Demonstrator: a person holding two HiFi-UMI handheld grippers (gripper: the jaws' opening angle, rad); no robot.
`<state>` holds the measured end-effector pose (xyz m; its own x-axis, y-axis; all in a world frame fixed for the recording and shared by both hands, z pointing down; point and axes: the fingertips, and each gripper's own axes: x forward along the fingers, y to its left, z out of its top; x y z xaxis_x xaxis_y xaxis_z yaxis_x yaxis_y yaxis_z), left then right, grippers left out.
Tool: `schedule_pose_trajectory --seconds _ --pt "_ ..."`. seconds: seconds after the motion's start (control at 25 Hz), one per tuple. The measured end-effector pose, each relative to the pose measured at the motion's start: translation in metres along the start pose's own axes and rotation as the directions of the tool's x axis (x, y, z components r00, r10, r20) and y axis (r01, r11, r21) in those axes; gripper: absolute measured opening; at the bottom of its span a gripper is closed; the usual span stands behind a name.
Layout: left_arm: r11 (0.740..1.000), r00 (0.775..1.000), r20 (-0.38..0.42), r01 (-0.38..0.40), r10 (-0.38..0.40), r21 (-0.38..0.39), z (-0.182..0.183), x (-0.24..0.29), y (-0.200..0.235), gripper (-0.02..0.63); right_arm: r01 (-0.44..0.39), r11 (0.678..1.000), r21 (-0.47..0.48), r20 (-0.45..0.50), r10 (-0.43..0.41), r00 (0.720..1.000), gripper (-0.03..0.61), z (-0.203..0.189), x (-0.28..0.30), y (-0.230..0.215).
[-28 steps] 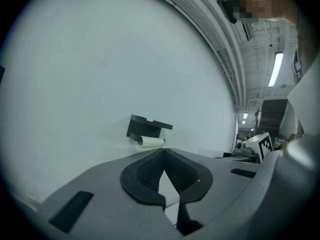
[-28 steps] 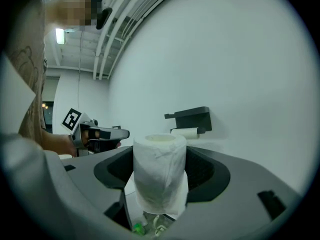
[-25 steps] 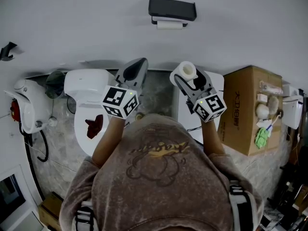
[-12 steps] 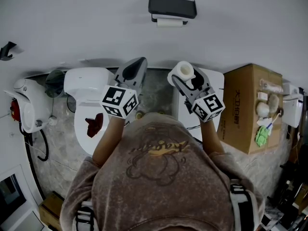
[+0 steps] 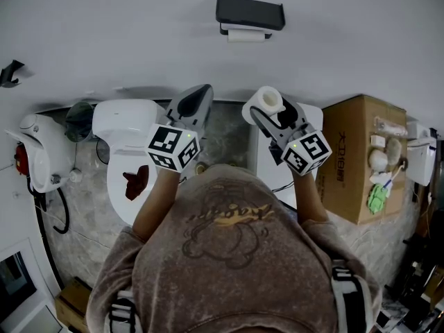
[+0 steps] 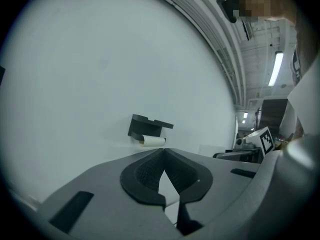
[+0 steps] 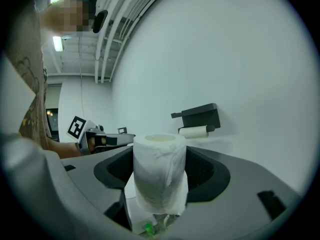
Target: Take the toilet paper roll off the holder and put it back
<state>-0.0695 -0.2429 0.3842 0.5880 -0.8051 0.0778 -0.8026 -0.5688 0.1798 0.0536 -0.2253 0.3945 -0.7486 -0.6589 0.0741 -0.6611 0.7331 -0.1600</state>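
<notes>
Right gripper [image 5: 272, 109] clamps roll [image 7: 159, 176] upright, well apart from wall holder [image 5: 250, 11]. Left gripper [image 6: 163, 151] jaws closed together, empty.

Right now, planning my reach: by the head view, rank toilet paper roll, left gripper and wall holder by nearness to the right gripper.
1. Toilet paper roll: in its jaws.
2. Left gripper: beside it, leftward.
3. Wall holder: ahead on the wall.

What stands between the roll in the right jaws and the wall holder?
Nothing visible: open air lies between the toilet paper roll and the holder. A white cylinder sits under the holder, though.
</notes>
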Motion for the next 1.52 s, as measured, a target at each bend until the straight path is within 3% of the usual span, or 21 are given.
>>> schedule_pose_trajectory --seconds 0.44,0.88,1.24,1.52 --pt "1.000 1.000 -0.004 0.017 -0.017 -0.001 -0.001 0.005 0.001 0.020 -0.041 0.997 -0.067 0.101 0.048 0.994 0.298 0.097 0.025 -0.019" --pt "0.999 0.999 -0.006 0.041 -0.041 0.004 -0.001 0.010 -0.001 0.020 -0.045 0.975 -0.218 0.159 0.081 0.984 0.298 0.194 0.066 -0.039" --pt "0.999 0.999 -0.006 0.041 -0.041 0.002 0.000 0.014 0.004 0.020 -0.016 0.966 -0.259 0.204 0.071 0.976 0.298 0.249 0.099 -0.067" --pt "0.999 0.999 -0.011 0.037 -0.037 -0.004 -0.002 0.016 0.008 0.020 -0.037 0.964 -0.262 0.177 0.085 0.981 0.298 0.266 0.132 -0.079"
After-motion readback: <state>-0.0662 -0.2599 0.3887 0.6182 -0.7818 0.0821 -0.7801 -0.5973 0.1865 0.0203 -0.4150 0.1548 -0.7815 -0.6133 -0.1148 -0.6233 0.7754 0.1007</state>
